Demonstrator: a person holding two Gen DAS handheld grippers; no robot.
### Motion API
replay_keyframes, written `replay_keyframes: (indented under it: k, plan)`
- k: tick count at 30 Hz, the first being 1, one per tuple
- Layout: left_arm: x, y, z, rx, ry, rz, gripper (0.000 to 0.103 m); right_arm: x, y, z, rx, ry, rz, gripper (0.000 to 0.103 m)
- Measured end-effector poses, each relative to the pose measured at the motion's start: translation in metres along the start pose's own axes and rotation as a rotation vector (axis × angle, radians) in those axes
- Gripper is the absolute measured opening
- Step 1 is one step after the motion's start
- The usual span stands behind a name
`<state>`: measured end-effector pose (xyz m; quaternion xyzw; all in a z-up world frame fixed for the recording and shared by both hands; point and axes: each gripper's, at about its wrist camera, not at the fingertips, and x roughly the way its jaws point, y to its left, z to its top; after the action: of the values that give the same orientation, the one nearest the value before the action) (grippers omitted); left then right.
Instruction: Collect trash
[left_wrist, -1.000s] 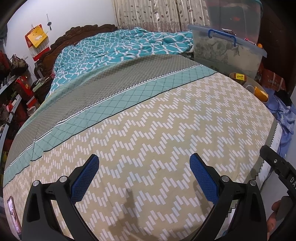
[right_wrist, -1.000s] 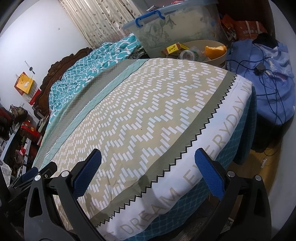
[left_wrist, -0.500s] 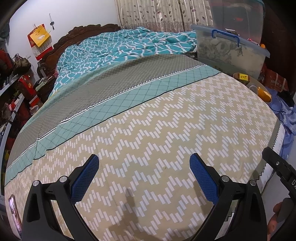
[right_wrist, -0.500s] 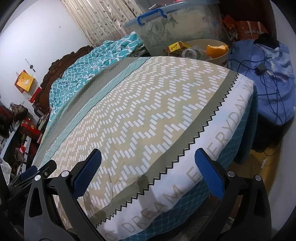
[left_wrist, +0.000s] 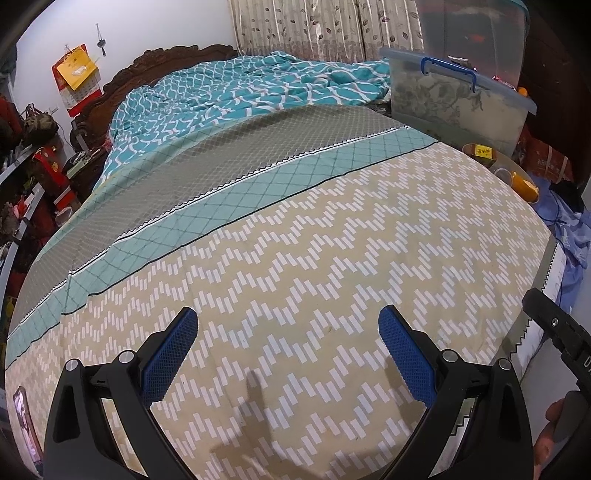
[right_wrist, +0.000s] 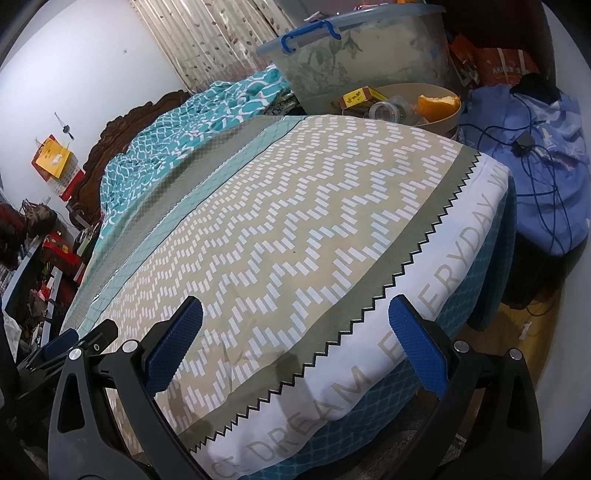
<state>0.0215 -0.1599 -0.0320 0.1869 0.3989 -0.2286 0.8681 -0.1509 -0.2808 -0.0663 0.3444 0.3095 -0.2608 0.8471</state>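
A wide bed (left_wrist: 332, 258) covered by a beige sheet with white zigzag dashes fills both views. The left gripper (left_wrist: 288, 354), black with blue textured pads, hovers above the foot end of the bed with its fingers spread wide and nothing between them. The right gripper (right_wrist: 295, 343), of the same make, hangs over the bed's foot corner, its fingers likewise spread and gripping nothing.

Just past the bed's far right edge sits a round beige basket (right_wrist: 443, 114) holding the trash: a yellow and red small carton (right_wrist: 356, 99), a clear roll of tape (right_wrist: 384, 110) and an orange peel (right_wrist: 437, 103). Behind the basket stands a translucent plastic storage box with a blue handle (right_wrist: 351, 55).

A crumpled teal quilt with white lattice print (left_wrist: 240, 96) lies at the head end, against a carved dark wooden headboard (left_wrist: 147, 66). A blue cloth bundle crossed by dark cables (right_wrist: 528, 158) rests beside the bed's right foot corner.
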Motion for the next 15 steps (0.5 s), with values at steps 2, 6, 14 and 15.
replay_keyframes:
  k: [2,6,14,15]
  plan:
    - [0.0006,-0.0007,-0.0009,0.004,0.002,-0.001,0.094,-0.0003,0.0014,0.0003,-0.008,-0.001,0.002,0.100]
    - [0.0015,-0.0016,-0.0012,0.007,0.005,-0.004,0.095,0.0007,0.0018,-0.0002,-0.006,0.004,0.002,0.100]
    - [0.0015,-0.0015,-0.0016,0.007,0.005,-0.004,0.094,0.0024,0.0008,-0.0003,-0.006,0.006,0.003,0.100]
    - [0.0015,-0.0015,-0.0016,0.007,0.005,-0.004,0.094,0.0023,0.0011,-0.0010,-0.006,0.006,0.002,0.100]
